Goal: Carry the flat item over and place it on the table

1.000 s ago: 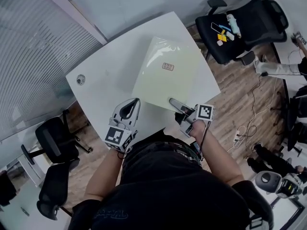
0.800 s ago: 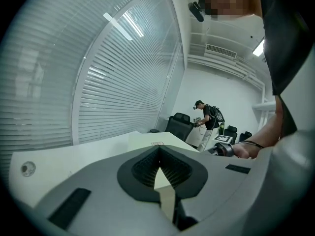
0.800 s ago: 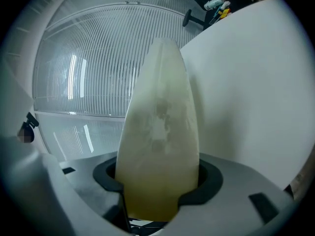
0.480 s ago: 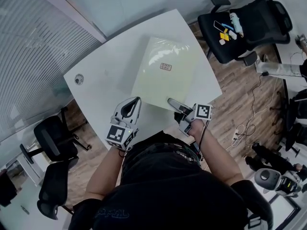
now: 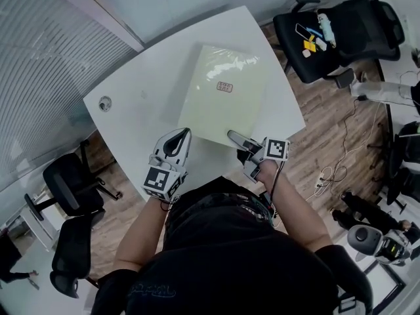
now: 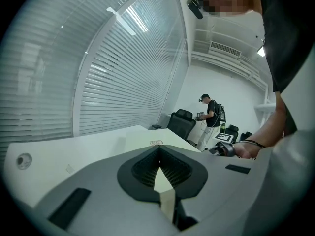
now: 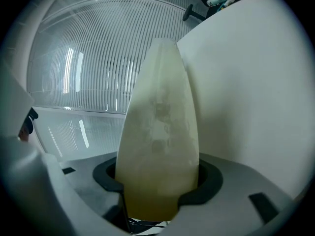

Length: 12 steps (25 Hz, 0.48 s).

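Showing in left gripper view, not right: round grommet (image 6: pixel 23 160) in table (image 6: pixel 83 149).

Bright, even light falls from overhead, and the white curved table (image 5: pixel 138 104) glares. The pale yellow-green flat square sheet (image 5: pixel 220 110) carries a soft sheen near its far edge. Ceiling strips mirror in the slatted glass wall (image 6: pixel 113 77) on the left. Straight lines bow toward each frame's edge. Both gripper views darken at the corners, and in the right one the sheet, close up, goes soft.
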{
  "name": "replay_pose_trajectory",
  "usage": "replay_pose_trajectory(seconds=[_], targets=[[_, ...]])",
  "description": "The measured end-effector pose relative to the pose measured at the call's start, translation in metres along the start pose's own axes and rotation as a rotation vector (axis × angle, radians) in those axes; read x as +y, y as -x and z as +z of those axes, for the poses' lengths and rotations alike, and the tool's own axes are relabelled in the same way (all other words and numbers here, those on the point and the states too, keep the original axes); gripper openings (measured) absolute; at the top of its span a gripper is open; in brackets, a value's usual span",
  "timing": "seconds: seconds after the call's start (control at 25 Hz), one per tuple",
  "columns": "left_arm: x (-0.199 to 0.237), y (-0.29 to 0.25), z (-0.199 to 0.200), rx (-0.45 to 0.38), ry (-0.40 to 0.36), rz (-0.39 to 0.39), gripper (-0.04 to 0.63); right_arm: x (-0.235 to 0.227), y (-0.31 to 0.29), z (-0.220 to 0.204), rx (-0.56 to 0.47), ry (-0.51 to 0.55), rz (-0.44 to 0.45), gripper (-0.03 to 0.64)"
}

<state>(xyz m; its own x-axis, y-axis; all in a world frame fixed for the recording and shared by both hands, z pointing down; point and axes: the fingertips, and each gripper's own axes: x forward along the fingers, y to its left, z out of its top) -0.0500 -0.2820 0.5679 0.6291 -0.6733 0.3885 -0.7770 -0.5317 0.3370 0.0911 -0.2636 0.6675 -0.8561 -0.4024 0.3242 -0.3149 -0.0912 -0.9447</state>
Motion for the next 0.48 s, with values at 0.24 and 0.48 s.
replay_pose_trajectory(seconds=[0.24,0.48], targets=[[0.005,0.002,-0.005,0.006,0.008,-0.005,0.012,-0.003,-0.005,-0.001,0.014,0.055,0.007,0.282],[0.005,-0.002,-0.010,0.012,0.018,-0.010,0.012,-0.024,-0.001,-0.007,0.024,0.027,-0.058,0.282]])
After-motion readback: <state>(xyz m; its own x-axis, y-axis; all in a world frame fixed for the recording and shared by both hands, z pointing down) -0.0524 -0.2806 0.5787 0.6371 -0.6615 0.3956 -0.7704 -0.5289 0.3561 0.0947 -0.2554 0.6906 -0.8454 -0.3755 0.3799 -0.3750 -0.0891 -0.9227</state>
